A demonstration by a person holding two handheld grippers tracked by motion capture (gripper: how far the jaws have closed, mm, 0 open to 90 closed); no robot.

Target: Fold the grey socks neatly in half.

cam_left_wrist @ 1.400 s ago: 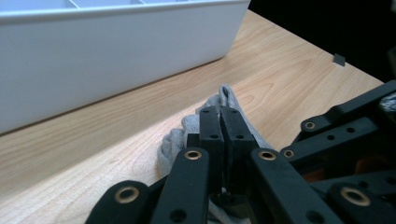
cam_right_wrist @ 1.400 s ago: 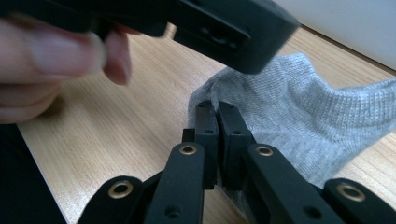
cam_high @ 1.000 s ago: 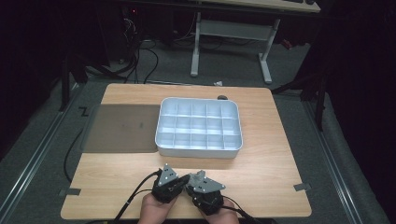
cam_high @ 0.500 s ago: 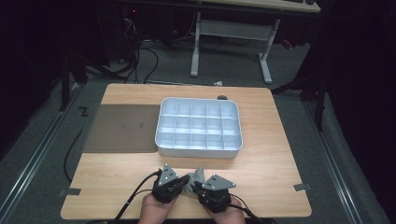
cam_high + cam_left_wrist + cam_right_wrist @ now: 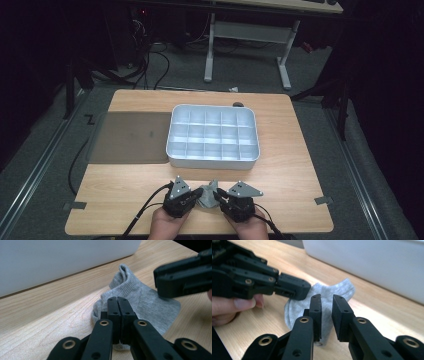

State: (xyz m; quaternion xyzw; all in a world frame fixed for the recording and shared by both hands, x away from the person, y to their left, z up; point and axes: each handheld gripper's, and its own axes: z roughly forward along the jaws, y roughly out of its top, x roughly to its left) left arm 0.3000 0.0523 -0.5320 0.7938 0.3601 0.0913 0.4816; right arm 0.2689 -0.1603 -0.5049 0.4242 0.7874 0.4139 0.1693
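A small grey sock [image 5: 209, 198] lies on the wooden table [image 5: 115, 195] near its front edge, between my two grippers. My left gripper [image 5: 200, 191] has its jaws pressed together; in the left gripper view its tips [image 5: 117, 300] sit over the near edge of the sock [image 5: 147, 300], with no cloth visible between them. My right gripper [image 5: 218, 192] is open by a narrow gap [image 5: 327, 298] over the sock [image 5: 338, 288]. The left gripper [image 5: 299, 290] reaches in from the left of the right gripper view. The right gripper [image 5: 157, 278] enters the left gripper view from the right.
A white tray [image 5: 212, 162] with several compartments stands mid-table just beyond the sock, its wall close behind [image 5: 62, 257] [image 5: 374, 262]. A dark mat [image 5: 130, 137] lies left of it. Bare wood lies left and right of the hands.
The right gripper has shifted to the right, away from the left one. The grey sock now shows in the gap between them. The left gripper has stayed put.
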